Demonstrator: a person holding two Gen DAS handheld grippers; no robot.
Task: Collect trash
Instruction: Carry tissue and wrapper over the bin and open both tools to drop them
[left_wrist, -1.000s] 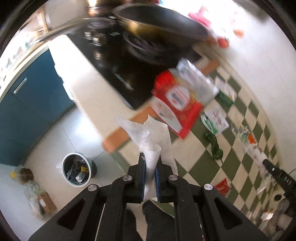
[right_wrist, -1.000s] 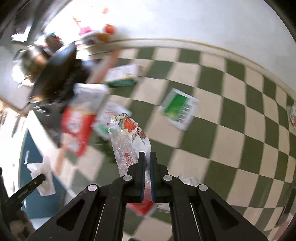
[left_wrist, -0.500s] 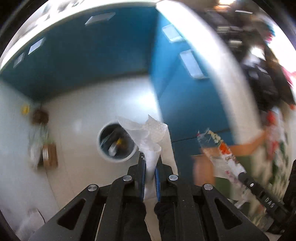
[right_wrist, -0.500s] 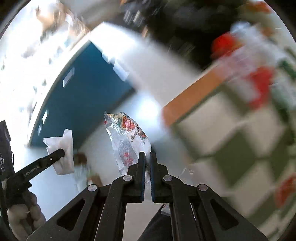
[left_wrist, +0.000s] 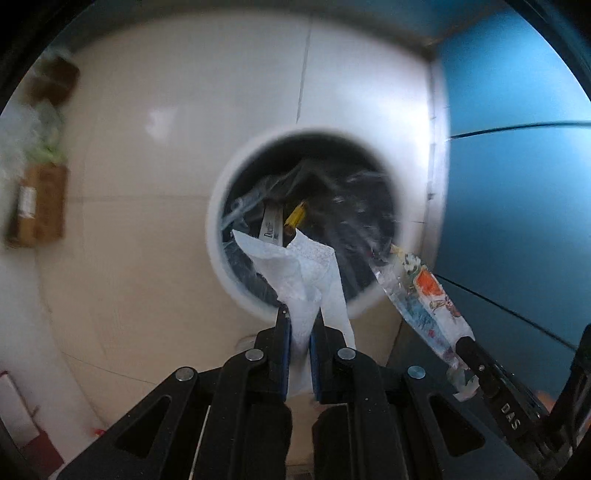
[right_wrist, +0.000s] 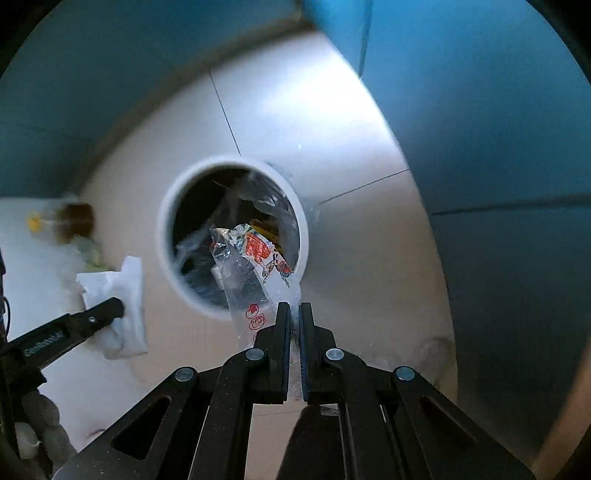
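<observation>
My left gripper (left_wrist: 300, 321) is shut on a white paper towel (left_wrist: 303, 273) and holds it above the near rim of a round white trash bin (left_wrist: 218, 236) on the floor. The bin holds a dark liner with several pieces of trash. My right gripper (right_wrist: 291, 314) is shut on a clear printed plastic wrapper (right_wrist: 255, 266), held over the bin (right_wrist: 166, 221). The wrapper (left_wrist: 424, 299) and right gripper (left_wrist: 465, 347) show at the right of the left wrist view. The towel (right_wrist: 122, 295) and left gripper (right_wrist: 114, 306) show at the left of the right wrist view.
Blue cabinet fronts (left_wrist: 517, 184) stand to the right of the bin and also show in the right wrist view (right_wrist: 498, 129). A brown box (left_wrist: 37, 206) and bags sit blurred on the pale tiled floor at the far left.
Both grippers have swung away from the checkered counter and down over the floor bin. The bin has grown much larger in view. Both still hold their trash.
</observation>
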